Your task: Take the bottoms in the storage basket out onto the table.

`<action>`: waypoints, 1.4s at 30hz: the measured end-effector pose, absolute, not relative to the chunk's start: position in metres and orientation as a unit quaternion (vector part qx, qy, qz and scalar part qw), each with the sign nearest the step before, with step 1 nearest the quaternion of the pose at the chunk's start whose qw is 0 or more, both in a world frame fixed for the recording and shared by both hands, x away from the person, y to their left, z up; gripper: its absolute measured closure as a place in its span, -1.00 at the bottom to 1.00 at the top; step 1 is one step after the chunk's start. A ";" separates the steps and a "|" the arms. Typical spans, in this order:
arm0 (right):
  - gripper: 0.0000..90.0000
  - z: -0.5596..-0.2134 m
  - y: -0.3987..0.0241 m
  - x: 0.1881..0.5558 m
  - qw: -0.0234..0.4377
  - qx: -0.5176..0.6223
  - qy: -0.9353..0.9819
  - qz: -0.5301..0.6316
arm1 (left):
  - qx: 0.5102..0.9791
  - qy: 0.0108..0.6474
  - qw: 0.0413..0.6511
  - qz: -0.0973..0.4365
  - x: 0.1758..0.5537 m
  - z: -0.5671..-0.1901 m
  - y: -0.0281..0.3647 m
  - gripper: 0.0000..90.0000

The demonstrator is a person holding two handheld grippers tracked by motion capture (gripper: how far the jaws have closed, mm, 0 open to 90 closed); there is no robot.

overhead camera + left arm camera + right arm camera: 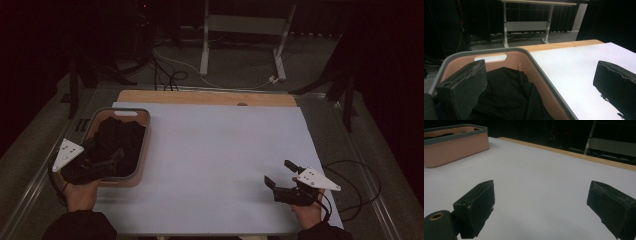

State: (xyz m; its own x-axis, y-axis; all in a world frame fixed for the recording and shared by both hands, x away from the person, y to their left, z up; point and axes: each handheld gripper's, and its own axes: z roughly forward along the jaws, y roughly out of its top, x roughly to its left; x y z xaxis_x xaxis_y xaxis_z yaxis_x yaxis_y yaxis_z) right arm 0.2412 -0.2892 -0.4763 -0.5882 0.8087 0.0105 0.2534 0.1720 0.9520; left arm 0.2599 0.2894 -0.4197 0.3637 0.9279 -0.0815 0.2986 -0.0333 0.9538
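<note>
A pink tub (146,142) with a grey rim stands at the left of the table, and crumpled black cloth (120,137) lies in it. My left gripper (107,162) hovers over the tub's near end, open. In the left gripper view its jaws straddle the tub's right wall (541,71), one over the black cloth (509,97) and one over the white sheet, with the left gripper (539,87) holding nothing. My right gripper (279,172) is open low over the sheet at the front right. The right gripper (544,207) has bare sheet between its jaws, and the tub (454,147) sits far off.
A white sheet (215,155) covers the table, with a strip of wood (205,97) showing at the far edge. Beyond the table stand a desk frame (240,30) and floor cables (167,75). A black cable (357,185) loops off the table's right side.
</note>
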 end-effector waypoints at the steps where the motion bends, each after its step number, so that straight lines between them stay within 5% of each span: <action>1: -0.83 -0.476 -0.289 0.241 0.264 0.369 0.719 0.527 | 0.649 0.472 0.510 0.309 0.261 -0.419 0.290 -1.00; 42: -0.83 -0.478 -0.289 0.242 0.262 0.381 0.722 0.515 | 0.685 0.520 0.423 0.286 0.318 -0.411 0.306 -1.00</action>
State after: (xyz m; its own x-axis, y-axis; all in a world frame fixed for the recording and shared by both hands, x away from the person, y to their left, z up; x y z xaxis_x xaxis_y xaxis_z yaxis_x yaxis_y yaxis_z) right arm 0.2423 -0.2894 -0.4776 -0.5729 0.8195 0.0141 0.2793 0.1790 0.9434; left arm 0.3182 0.3057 -0.4105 0.2962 0.9539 -0.0488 0.4697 -0.1010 0.8771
